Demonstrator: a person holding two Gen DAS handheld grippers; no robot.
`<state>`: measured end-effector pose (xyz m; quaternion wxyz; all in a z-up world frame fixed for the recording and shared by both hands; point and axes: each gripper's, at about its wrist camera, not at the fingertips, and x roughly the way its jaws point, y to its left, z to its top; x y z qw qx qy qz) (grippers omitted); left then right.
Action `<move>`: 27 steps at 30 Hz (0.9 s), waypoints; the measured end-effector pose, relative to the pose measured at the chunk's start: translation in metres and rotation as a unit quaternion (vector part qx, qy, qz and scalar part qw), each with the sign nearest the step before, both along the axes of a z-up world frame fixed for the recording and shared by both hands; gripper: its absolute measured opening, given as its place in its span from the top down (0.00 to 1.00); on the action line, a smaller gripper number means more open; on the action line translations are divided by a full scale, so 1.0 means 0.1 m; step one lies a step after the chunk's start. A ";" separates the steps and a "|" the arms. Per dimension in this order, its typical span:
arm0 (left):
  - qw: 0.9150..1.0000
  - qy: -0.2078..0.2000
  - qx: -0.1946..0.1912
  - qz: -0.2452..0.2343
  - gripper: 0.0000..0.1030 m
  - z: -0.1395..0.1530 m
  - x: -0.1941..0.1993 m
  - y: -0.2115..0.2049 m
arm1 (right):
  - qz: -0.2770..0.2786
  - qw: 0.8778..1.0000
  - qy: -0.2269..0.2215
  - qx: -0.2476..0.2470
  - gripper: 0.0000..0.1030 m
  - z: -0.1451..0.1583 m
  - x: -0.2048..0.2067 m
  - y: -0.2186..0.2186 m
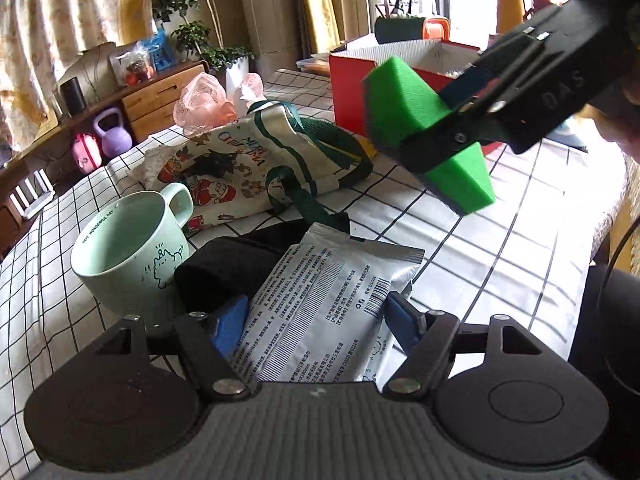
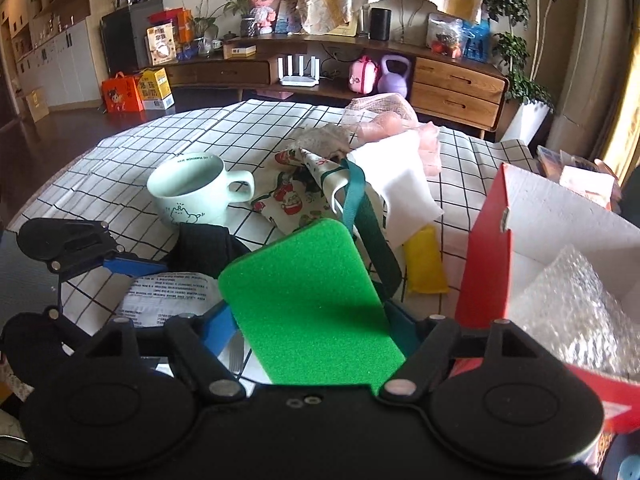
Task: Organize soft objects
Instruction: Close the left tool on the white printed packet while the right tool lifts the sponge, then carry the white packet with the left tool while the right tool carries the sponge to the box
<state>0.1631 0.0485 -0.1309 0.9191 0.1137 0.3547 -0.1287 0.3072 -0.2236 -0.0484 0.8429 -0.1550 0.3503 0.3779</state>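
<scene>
Right now my right gripper [image 1: 452, 120] is clamped on the green sponge [image 1: 404, 100], lifted above the checked tablecloth [image 1: 480, 240] beside the red box [image 1: 348, 84]. My left gripper [image 1: 316, 320] pinches the silver sachet [image 1: 320, 300], near the mint mug [image 1: 132, 248].

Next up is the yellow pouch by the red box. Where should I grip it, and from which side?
Take the yellow pouch across its narrow middle, coming from above. It lies flat on the cloth, lengthwise away from the camera, with bare cloth to its right toward the red box. On its left the green strap lies close, so keep that finger tight in.
</scene>
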 end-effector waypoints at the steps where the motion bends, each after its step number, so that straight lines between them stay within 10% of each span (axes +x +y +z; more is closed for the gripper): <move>1: 1.000 -0.002 -0.003 0.005 0.28 0.02 -0.02 -0.01 | -0.003 1.000 0.003 0.004 0.25 0.02 -0.03 -0.04; 27: 0.992 -0.024 -0.103 0.070 0.30 0.94 -0.24 -0.51 | -0.097 0.991 0.020 0.093 0.25 0.57 -0.36 -1.06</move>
